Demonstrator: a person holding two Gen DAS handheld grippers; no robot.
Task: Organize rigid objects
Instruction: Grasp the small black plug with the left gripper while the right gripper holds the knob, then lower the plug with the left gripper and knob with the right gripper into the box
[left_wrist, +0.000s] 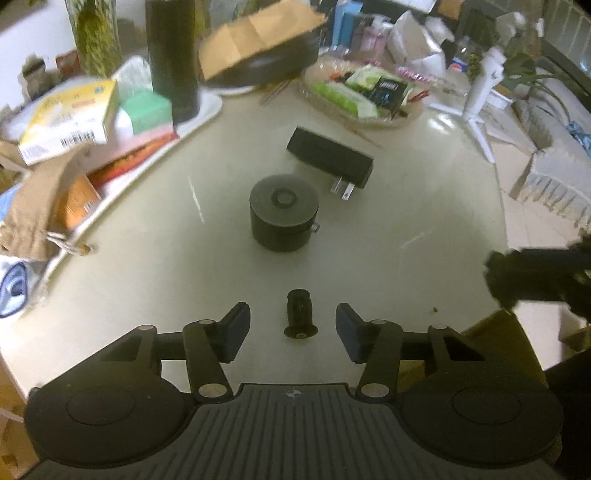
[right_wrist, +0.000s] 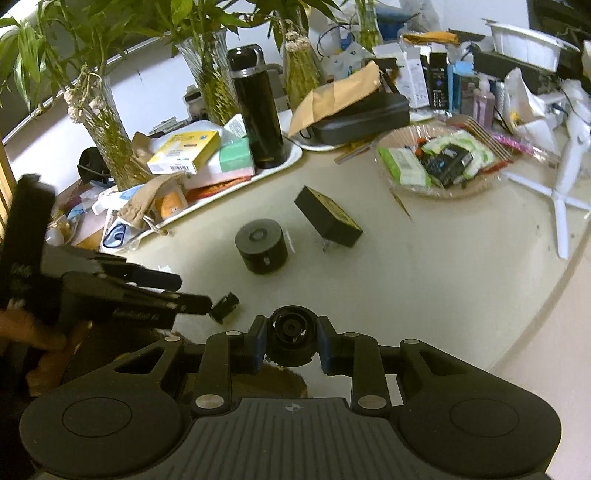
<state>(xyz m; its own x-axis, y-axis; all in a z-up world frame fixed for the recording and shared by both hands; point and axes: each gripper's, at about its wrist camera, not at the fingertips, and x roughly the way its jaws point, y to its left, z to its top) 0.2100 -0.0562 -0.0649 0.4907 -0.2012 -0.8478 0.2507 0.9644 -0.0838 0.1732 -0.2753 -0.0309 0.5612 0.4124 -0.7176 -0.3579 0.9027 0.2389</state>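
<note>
Straddling a small black flanged plug-like part (left_wrist: 300, 317) that lies on its side on the pale glossy tabletop (left_wrist: 406, 229), the left tool (left_wrist: 293, 332) stands part open, blue pads on either side and not touching it. The part is centred in the gap, flange toward the camera. Being small and round-bodied, it could roll or squirt out if one pad meets it first, or tip if caught only by the flange.

The right tool (right_wrist: 291, 341) is narrow, clamped on a black round ring-shaped part (right_wrist: 291, 338), possibly a lens-like fitting, though the view is too dark to say. It hangs near the left tool, so the two could knock together and jar that grip.

Further out, well apart from both tools, stand a squat black cylinder (left_wrist: 283, 212) and just beyond it a black rectangular plug adapter (left_wrist: 328, 158) with its prongs toward the cylinder. A white tray (left_wrist: 207, 110) of boxes lies past them at the left.
</note>
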